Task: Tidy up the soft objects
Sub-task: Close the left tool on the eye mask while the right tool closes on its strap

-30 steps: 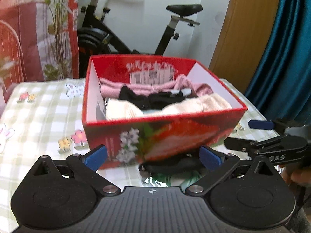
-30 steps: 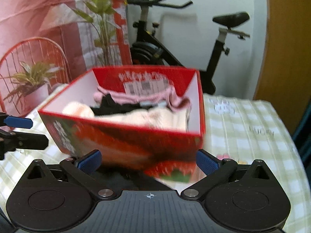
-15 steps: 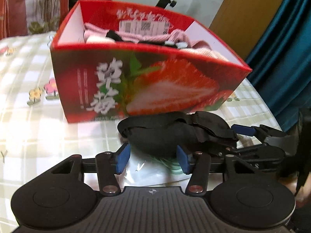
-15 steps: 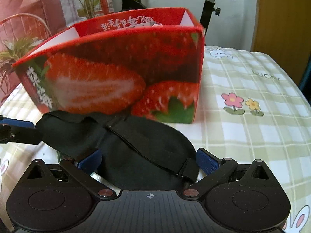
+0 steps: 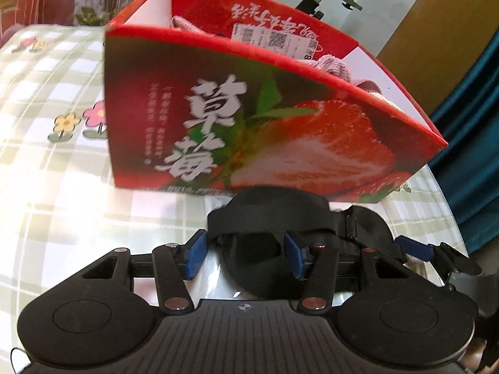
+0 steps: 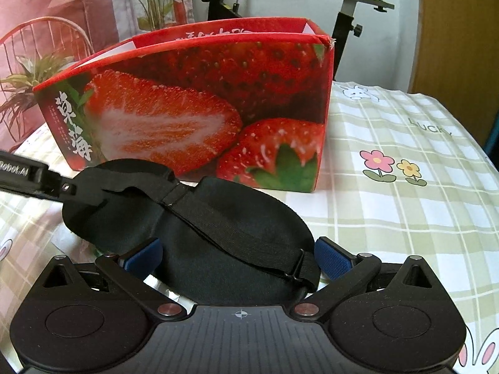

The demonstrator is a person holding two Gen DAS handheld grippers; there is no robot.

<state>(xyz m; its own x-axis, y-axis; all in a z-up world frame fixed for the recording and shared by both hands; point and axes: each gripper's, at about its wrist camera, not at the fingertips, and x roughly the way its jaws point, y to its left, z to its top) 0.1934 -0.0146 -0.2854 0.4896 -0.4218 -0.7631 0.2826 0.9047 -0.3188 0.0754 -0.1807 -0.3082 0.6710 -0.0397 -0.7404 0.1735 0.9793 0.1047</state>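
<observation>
Your left gripper [image 5: 244,257]: matte black body, ribbed centre plate with small white crosshair mark, round recessed disc each side, triangular cut-outs in linkage arms, silver and copper-toned screws at pivots, blue ribbed pads [image 5: 195,257] on jaws. Your right gripper [image 6: 238,257]: same black build, same blue pads [image 6: 332,261], silver screws. White lettering on left gripper's side, partly cut off.

I see the black eye mask [image 6: 193,233] lying flat just before the red strawberry box [image 6: 199,106], strap across its top.
</observation>
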